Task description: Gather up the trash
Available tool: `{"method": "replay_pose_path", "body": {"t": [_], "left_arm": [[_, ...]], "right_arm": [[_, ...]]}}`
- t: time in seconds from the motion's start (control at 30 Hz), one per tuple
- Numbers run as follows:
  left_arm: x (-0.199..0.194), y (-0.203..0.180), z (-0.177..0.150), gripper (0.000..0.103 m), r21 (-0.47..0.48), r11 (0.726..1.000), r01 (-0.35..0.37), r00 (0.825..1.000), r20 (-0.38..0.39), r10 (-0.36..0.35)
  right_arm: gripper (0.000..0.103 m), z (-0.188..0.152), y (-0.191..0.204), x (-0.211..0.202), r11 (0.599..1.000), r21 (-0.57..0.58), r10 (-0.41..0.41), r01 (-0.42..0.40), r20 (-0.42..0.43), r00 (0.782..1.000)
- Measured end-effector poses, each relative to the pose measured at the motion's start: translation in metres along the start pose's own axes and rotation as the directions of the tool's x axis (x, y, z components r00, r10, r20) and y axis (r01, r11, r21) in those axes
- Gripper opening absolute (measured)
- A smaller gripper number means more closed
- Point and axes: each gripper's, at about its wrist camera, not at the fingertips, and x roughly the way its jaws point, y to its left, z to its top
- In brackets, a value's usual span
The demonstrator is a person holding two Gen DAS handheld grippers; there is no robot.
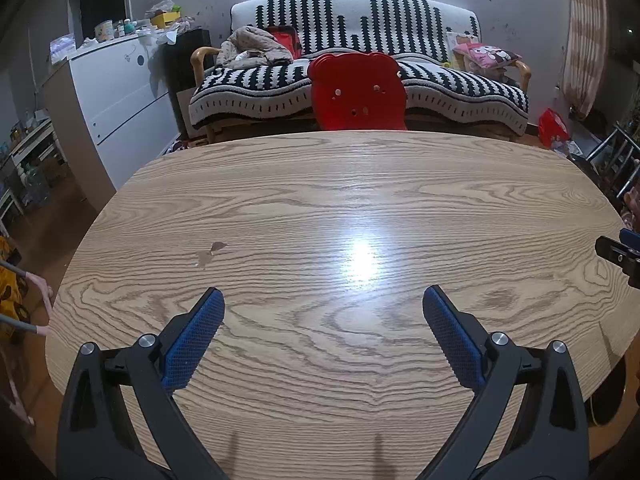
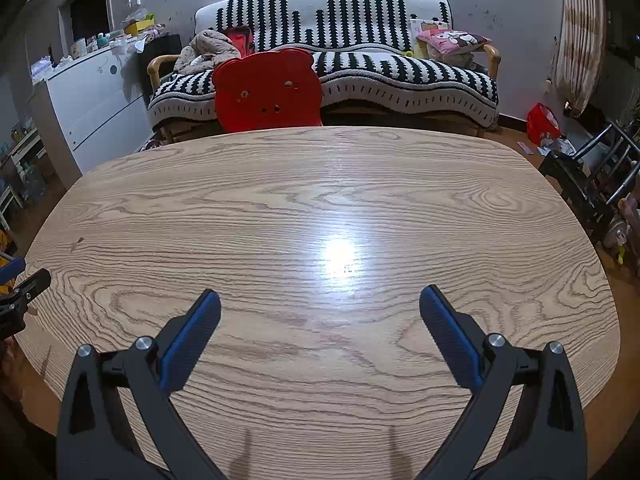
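Note:
My left gripper is open and empty, held low over the near part of a wooden table. My right gripper is open and empty over the same table, to the right of the left one. Part of the right gripper shows at the right edge of the left wrist view. Part of the left gripper shows at the left edge of the right wrist view. A small dark stain marks the tabletop. No trash item shows on the table.
A red bear-shaped chair back stands at the table's far edge. Behind it is a black-and-white striped sofa with clothes and a pink pillow. A white cabinet stands left. A red bag and a metal chair are right.

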Motion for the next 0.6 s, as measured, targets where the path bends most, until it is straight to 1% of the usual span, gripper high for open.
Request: {"method": "replay_pose_path", "body": {"t": [0.6], "left_arm": [[0.0022,-0.0002,-0.0017,0.096,-0.001,1.000,0.000,1.000,0.000,0.000]], "right_arm": [[0.096,0.0008,-0.0018,0.0001,1.000,0.000,0.000,0.000,0.001,1.000]]}}
